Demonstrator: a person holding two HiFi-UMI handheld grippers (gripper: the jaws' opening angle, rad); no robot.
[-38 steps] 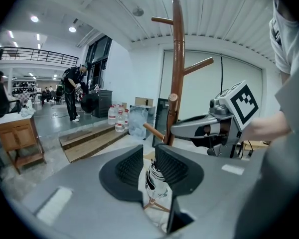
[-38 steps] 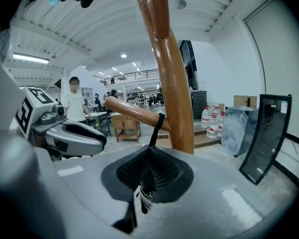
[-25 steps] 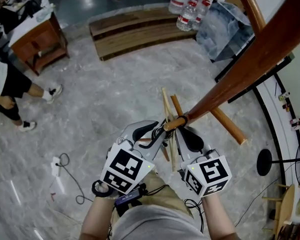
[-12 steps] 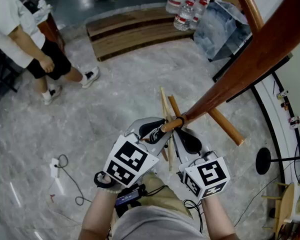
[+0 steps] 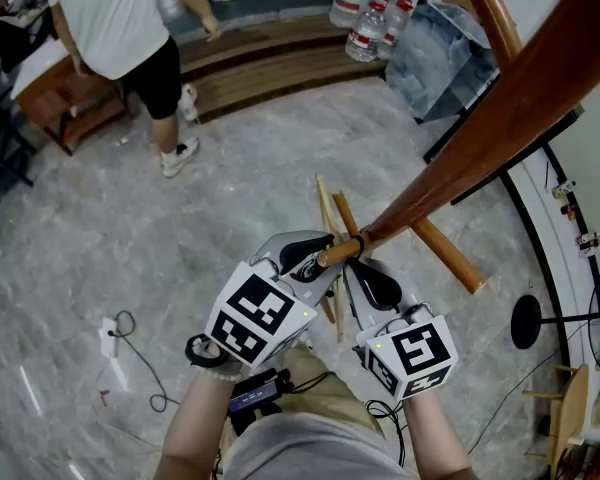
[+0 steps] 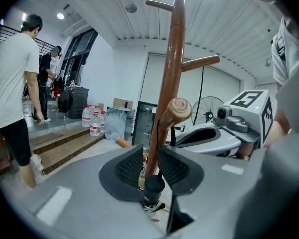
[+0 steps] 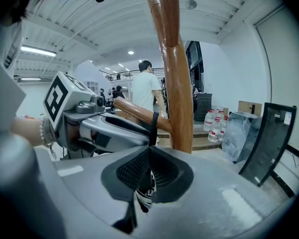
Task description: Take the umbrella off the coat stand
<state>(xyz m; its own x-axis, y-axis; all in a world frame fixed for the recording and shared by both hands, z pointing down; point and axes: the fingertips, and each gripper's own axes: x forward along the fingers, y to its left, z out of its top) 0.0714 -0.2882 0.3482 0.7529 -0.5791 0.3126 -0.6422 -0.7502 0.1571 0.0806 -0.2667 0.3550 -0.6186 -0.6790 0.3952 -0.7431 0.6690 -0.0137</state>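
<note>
1. The left tongs (image 5: 325, 268) are clamped on the umbrella (image 5: 340, 251). Its wooden handle (image 6: 178, 112) runs between the pads and juts past the tips.
2. The right tongs (image 5: 353, 265) are closed on the black strap (image 7: 152, 122), which loops round the far end of the handle. The two pairs of tips lie just beside each other.
3. The stand (image 5: 500, 118) rises just beyond both sets of tips, with its legs (image 5: 452, 255) spread on the floor below.
4. The floor (image 5: 230, 188) ahead and to the left of the tongs is open as far as a wooden step (image 5: 260, 58), where a person (image 5: 130, 28) stands. A black frame (image 5: 500, 163) is close on the right.
5. Water bottles (image 5: 365, 13) stand far ahead of the tongs, beside a translucent bag (image 5: 445, 53). What the bag holds cannot be made out.
6. Only the left gripper view shows a black collar (image 6: 153, 184) at the near end of the handle. Only the right gripper view shows the strap pinched.
</note>
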